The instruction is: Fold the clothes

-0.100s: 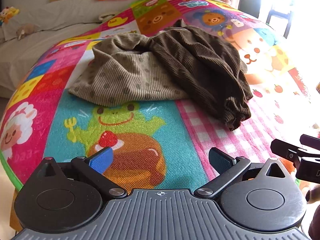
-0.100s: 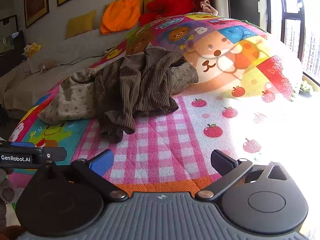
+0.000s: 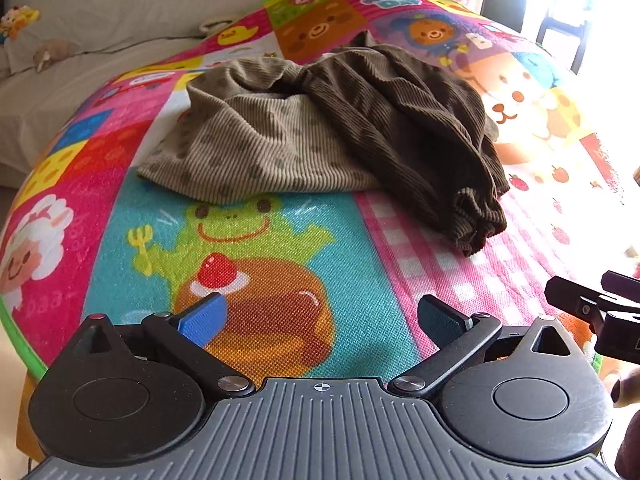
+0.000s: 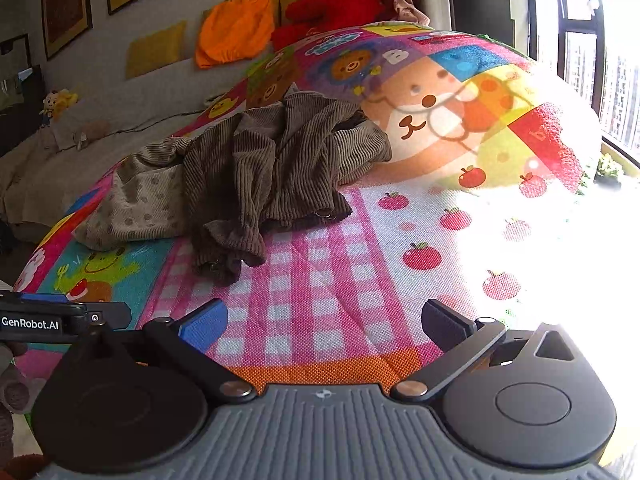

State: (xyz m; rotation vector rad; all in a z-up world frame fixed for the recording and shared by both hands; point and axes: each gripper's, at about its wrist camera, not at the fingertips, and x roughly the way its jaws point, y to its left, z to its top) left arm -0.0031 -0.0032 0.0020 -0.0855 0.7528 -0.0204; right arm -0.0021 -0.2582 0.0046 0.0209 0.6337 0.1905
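Note:
A crumpled brown corduroy garment [image 3: 400, 128] lies in a heap on the colourful cartoon play mat [image 3: 280, 280]; its lighter dotted lining [image 3: 248, 148] spreads to the left. The same garment [image 4: 256, 176] shows left of centre in the right wrist view, one cuff [image 4: 224, 252] hanging toward me. My left gripper [image 3: 320, 320] stands open over the mat's near edge, well short of the cloth, with nothing in it. My right gripper [image 4: 324, 324] is also open and empty above the pink checked patch. Each gripper's body shows at the edge of the other's view.
A beige sofa [image 3: 80, 80] with yellow [image 4: 156, 50], orange [image 4: 236, 28] and red cushions [image 4: 340, 4] runs behind the mat. Small stuffed toys [image 4: 60, 102] sit on it. Bright windows [image 4: 600, 60] glare at the right. The mat's green border [image 3: 16, 344] marks its left edge.

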